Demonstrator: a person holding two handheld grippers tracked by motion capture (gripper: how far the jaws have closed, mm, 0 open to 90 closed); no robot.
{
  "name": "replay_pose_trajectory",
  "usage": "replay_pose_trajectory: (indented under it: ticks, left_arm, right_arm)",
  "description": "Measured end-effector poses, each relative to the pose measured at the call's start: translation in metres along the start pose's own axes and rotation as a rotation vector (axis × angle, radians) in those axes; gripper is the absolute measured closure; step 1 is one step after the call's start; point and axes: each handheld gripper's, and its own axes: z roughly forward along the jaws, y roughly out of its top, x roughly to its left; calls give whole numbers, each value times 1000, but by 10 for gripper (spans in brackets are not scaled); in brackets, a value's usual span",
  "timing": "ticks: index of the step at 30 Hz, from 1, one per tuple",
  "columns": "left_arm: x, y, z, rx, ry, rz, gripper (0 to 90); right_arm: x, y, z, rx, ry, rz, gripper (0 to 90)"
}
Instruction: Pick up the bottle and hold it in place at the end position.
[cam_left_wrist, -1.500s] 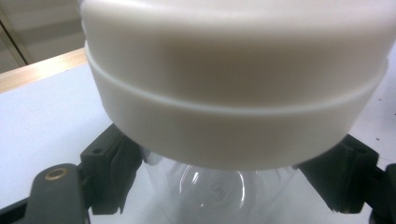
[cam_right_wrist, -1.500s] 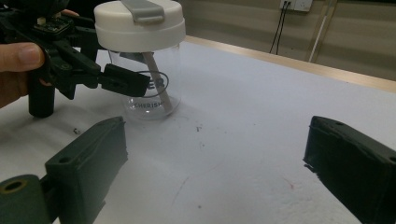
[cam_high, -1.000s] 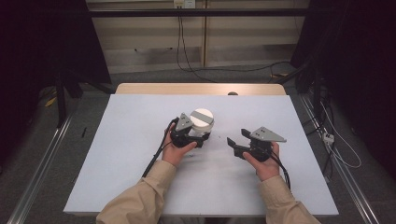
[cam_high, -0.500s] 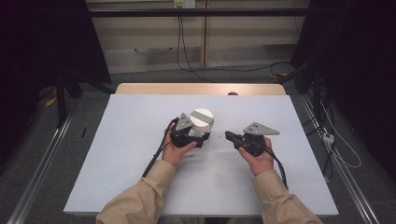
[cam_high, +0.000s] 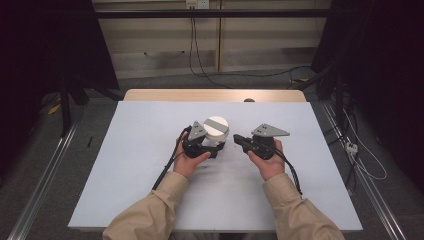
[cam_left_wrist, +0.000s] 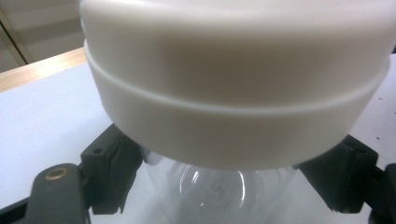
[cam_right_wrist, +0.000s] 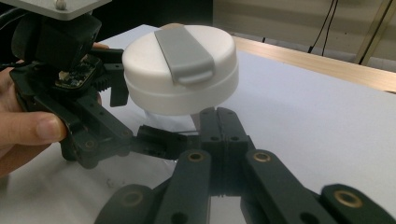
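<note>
High view: one clear jar with one white lid (cam_high: 216, 126) stands mid-table, clamped by my left gripper (cam_high: 212, 148); my right gripper (cam_high: 239, 140) is just beside. Left gripper view: jaws grip the clear body (cam_left_wrist: 219, 191); over-squeezing could crack it. Right gripper view: my jaws are pressed together, empty; nudging could tip the jar.

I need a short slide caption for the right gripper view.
Shut right gripper points at a white-lidded clear jar clamped by the left gripper.
</note>
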Motion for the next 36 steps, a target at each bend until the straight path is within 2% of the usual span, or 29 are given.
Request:
replay_pose_trajectory:
  ticks: [13,23,36]
  left_arm:
    - [0,0,0,1,-1,-3,188]
    - [0,0,0,1,-3,-3,188]
    - [0,0,0,1,-2,-3,188]
  right_arm:
    - [7,11,12,6,19,-39,900]
    - [6,14,10,-11,17,-38,900]
    - [9,28,10,-35,24,-61,900]
